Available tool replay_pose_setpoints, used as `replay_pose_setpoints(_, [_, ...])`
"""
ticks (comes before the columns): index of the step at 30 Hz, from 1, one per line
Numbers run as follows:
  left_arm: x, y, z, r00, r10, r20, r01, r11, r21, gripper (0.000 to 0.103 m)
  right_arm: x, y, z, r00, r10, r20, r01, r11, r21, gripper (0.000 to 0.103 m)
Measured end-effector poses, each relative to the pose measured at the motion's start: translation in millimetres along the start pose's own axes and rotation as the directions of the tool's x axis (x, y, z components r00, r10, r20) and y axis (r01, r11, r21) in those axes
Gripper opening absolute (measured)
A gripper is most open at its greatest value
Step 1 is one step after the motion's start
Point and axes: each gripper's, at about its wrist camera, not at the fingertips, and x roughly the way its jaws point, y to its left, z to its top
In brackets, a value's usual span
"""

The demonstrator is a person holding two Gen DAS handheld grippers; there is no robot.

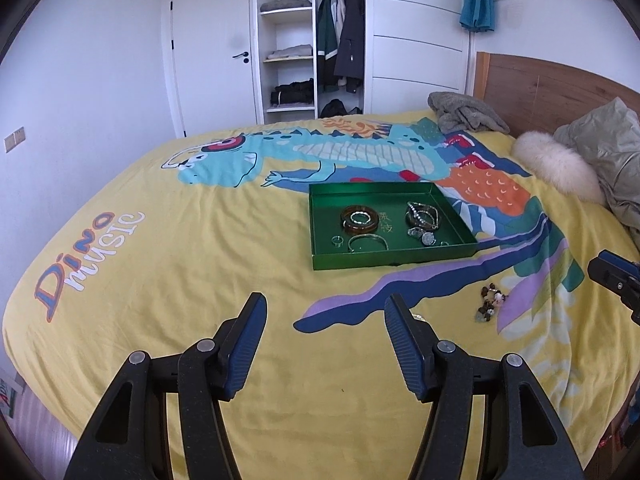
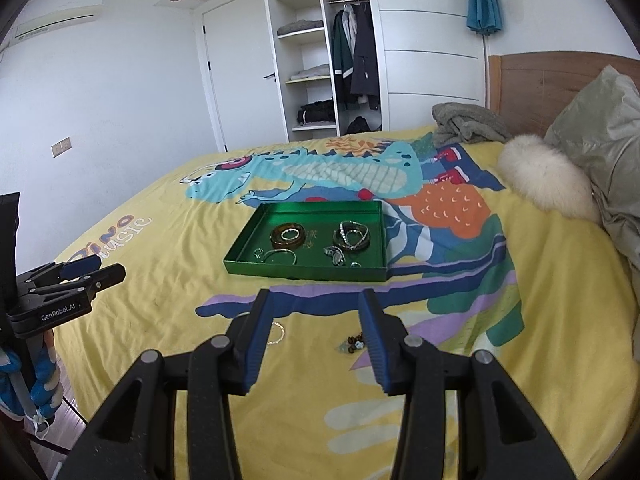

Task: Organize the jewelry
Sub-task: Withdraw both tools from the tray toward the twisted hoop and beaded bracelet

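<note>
Green tray (image 1: 394,258) on yellow dinosaur bedspread (image 1: 200,264), roughly mid-bed, low walls all round, near wall facing both cameras. Inside: amber bangle (image 1: 359,220) with small ring within, thin silver bangle (image 1: 368,243), small ring (image 1: 337,241), dark bracelets with pearl strand (image 1: 422,214), watch (image 1: 427,237). Outside tray, on bedspread nearer the cameras: beaded bracelet (image 1: 491,303), and thin gold bangle (image 2: 278,334), partly hidden behind left finger in right wrist view.

Left hand-held gripper (image 1: 325,320): released, fingers apart, nothing between, over bare yellow cloth short of tray. Right hand-held gripper (image 2: 314,312): released too, narrower gap, empty, gold bangle and beads just beyond its tips.

Open bedspread wide to tray's left, out to bed edge. Right of tray: furry cream cushion (image 1: 558,166), grey-green padded jacket (image 1: 608,152), wooden headboard (image 1: 540,84). Grey crumpled cloth (image 1: 466,114) at far corner, well apart from tray. Open wardrobe (image 1: 312,36) beyond bed.
</note>
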Motion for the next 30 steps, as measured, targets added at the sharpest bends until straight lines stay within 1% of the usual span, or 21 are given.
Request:
replay_pose_setpoints(4, [21.2,-2.0,-7.8,0.999,0.008,-0.033,-0.007,1.0,0.013,0.061,21.9,-15.8,-10.8,0.999,-0.014,-0.039,0.014,1.0,0.019,0.042])
replay_pose_setpoints(11, [53.3,-0.7,-23.5,0.997,-0.003,-0.079,0.004,1.0,0.012,0.061,46.1,-36.4,-27.3,0.997,-0.013,-0.076,0.017,0.998,0.058,0.042])
replay_pose_setpoints(16, [75.4,4.4,-39.8,0.992,-0.052,-0.114,0.05,0.999,-0.017,0.061,63.2,-51.5,-44.7,0.994,-0.015,-0.112,0.025,0.996,0.088,0.042])
replay_pose_setpoints(21, [97.1,-2.0,-54.6,0.981,-0.109,-0.161,0.111,0.994,-0.002,0.061,85.6,-59.1,-62.6,0.988,-0.006,-0.156,0.023,0.994,0.104,0.042])
replay_pose_setpoints(30, [130.8,-43.0,-64.7,0.956,-0.195,-0.22,0.211,0.976,0.05,0.061,121.3,-68.6,-79.2,0.979,0.022,-0.204,0.004,0.992,0.123,0.042])
